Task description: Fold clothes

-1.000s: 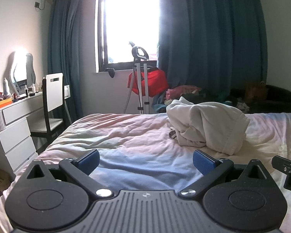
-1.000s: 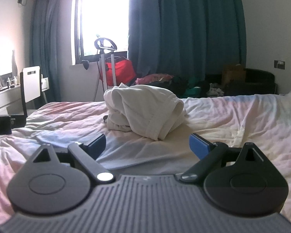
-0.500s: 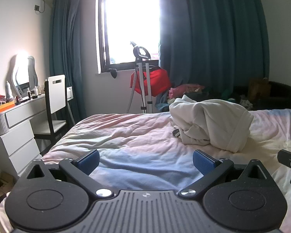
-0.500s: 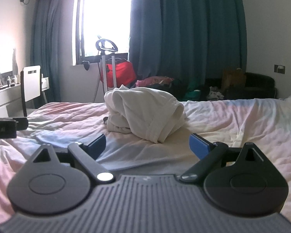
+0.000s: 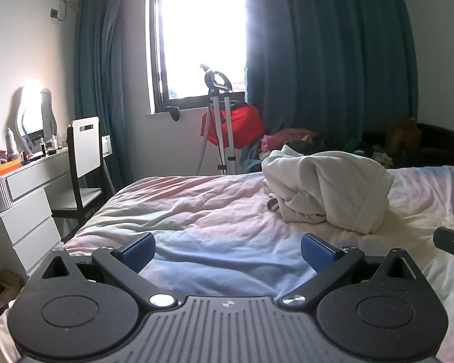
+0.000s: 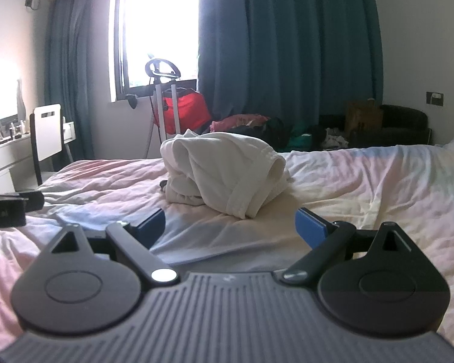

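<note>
1. Left wrist view: the left gripper [image 5: 228, 246] has its jaws spread wide apart with nothing between them, hovering low over the bed [image 5: 196, 211].
2. Beyond the left gripper and to its right, the crumpled white garment [image 5: 327, 187] lies heaped on the bed, well apart from the blue fingertips [image 5: 137, 248].
3. Right wrist view: the right gripper [image 6: 230, 227] is likewise spread wide and empty, with the garment [image 6: 227, 169] straight ahead of it and near, though not touching.
4. Compared with a second ago, the garment sits larger and slightly lower in both views, so both grippers have eased toward it; its heap looks unaltered.
5. To the garment's left in the right view, part of the left tool [image 6: 6, 210] shows at the frame edge, so the two grippers flank the heap from the near side.
6. My reading: this is the approach step, with folding itself not yet begun. The heap must first be gripped at an edge or hem and spread flat.
7. Which edges are sleeves or hem cannot be told from the bunched cloth.
</note>
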Tool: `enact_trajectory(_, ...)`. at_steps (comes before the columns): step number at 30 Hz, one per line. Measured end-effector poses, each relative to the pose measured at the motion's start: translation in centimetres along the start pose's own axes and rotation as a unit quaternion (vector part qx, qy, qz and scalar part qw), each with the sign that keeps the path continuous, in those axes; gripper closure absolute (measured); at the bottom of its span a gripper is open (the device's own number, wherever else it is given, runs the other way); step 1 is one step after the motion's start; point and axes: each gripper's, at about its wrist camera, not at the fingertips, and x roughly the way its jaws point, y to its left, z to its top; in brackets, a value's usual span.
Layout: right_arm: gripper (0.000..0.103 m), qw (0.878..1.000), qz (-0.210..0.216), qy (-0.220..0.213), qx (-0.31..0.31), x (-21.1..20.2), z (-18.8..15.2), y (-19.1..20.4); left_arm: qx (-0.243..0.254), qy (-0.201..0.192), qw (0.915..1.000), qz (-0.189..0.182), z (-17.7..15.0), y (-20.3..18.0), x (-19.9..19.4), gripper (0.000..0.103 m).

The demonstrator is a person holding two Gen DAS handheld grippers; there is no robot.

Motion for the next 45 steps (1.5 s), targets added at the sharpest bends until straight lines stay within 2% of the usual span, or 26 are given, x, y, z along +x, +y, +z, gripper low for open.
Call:
enact_trajectory(15, 0.009, 1.000, 0.002, -0.004, 0.020, -0.1, 0.3, -0.6, -0.003, 0.005, 1.0000, -0.003, -0.6, -0.2, 0.5, 0.000)
enact_trajectory(22, 0.009, 0.996, -0.036, -0.042, 0.074, -0.9, 1.3, -3.0, 0.014, 0.019, 0.9996, -0.019, -1.5, -1.6, 2.5, 0.000)
enact_trajectory(24, 0.009, 0.992, -0.063, -0.051, 0.092, -1.1, 1.2, -3.9, 0.026, 0.023, 0.9990, -0.027, -1.5, -2.7, 3.5, 0.000)
enact_trajectory(28, 0.009, 0.984, -0.113, -0.079, 0.113, -1.4, 1.1, -5.7, 0.057, 0.027, 0.9968, -0.050, -0.6, -7.4, 7.8, 0.000)
enact_trajectory(30, 0.009, 0.980, -0.124, -0.089, 0.128, -1.3, 0.9, -6.8, 0.072, 0.029, 0.9951, -0.061, -0.1, -9.8, 10.0, 0.000)
enact_trajectory(33, 0.009, 0.974, -0.142, -0.075, 0.158, -0.1, 0.6, -8.5, 0.096, 0.033, 0.9918, -0.078, 0.6, -13.4, 13.2, 0.000)
enact_trajectory(35, 0.009, 0.973, -0.139, -0.060, 0.174, 0.8, 0.2, -9.5, 0.111, 0.035, 0.9892, -0.089, 1.1, -15.8, 15.4, 0.000)
enact_trajectory(41, 0.009, 0.966, -0.154, -0.036, 0.204, 3.8, -1.2, -11.4, 0.186, -0.040, 0.9800, -0.058, 2.7, -25.1, 20.9, 0.000)
enact_trajectory(45, 0.009, 0.960, -0.164, -0.021, 0.224, 5.8, -2.2, -12.7, 0.252, -0.077, 0.9643, -0.027, 2.5, -30.9, 24.6, 0.000)
